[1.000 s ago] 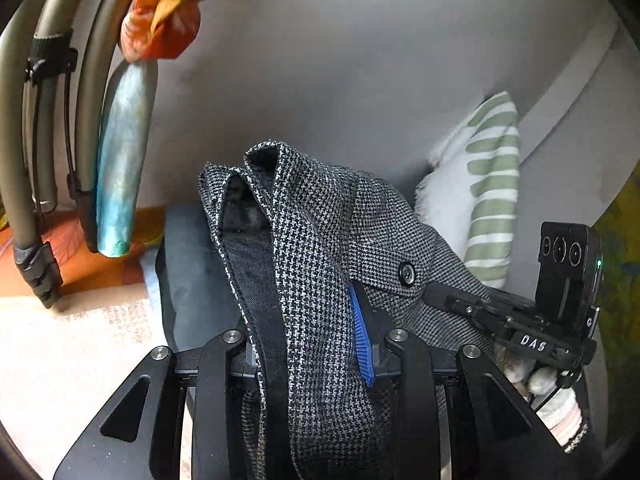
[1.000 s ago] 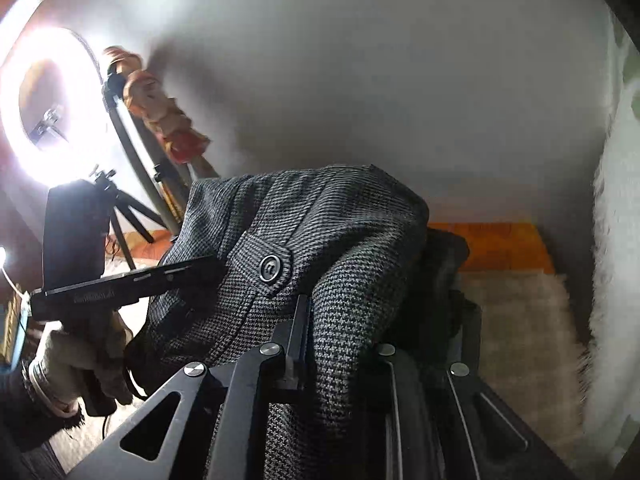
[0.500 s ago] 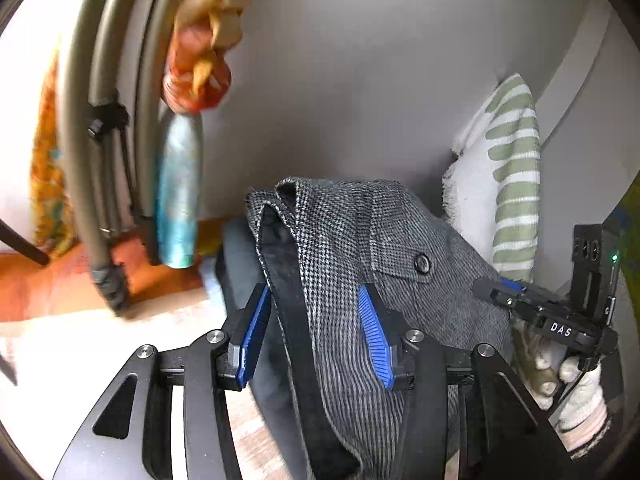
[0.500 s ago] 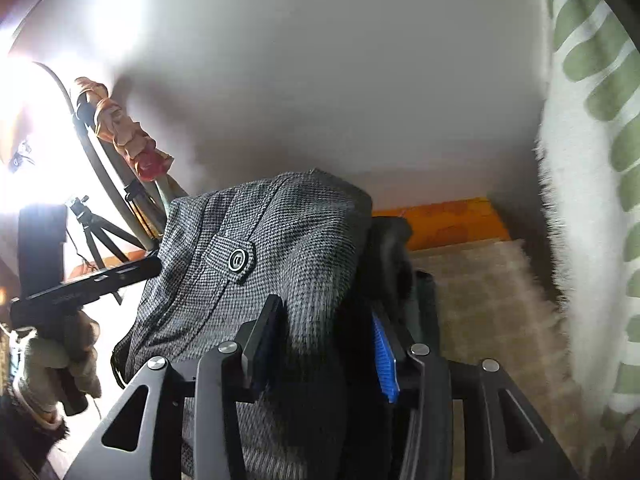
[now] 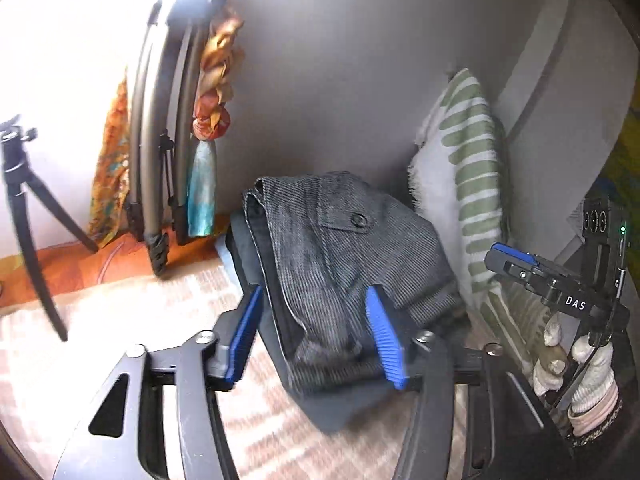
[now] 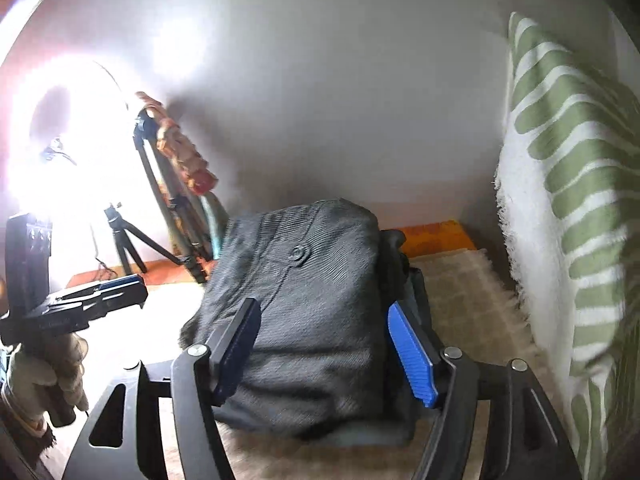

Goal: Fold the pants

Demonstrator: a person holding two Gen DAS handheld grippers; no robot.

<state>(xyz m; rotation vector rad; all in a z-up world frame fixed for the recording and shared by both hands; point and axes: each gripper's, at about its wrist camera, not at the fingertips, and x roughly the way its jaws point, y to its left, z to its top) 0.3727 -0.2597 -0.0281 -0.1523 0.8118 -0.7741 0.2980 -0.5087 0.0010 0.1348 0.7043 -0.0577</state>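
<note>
Pants (image 5: 344,256) folded in a grey heap atop a dark stack (image 6: 404,276) beside the striped pillow (image 6: 576,208), flanked by left tongs (image 5: 316,336) and right tongs (image 6: 324,348), both spread wide, gripping nothing, pale rug (image 6: 464,300) bare alongside.

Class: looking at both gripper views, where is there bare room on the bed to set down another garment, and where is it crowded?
Free: the light blanket between the tripod and the folded pants, and the strip between the pants and the striped pillow. Crowded: by the wall, around the ring light.
</note>
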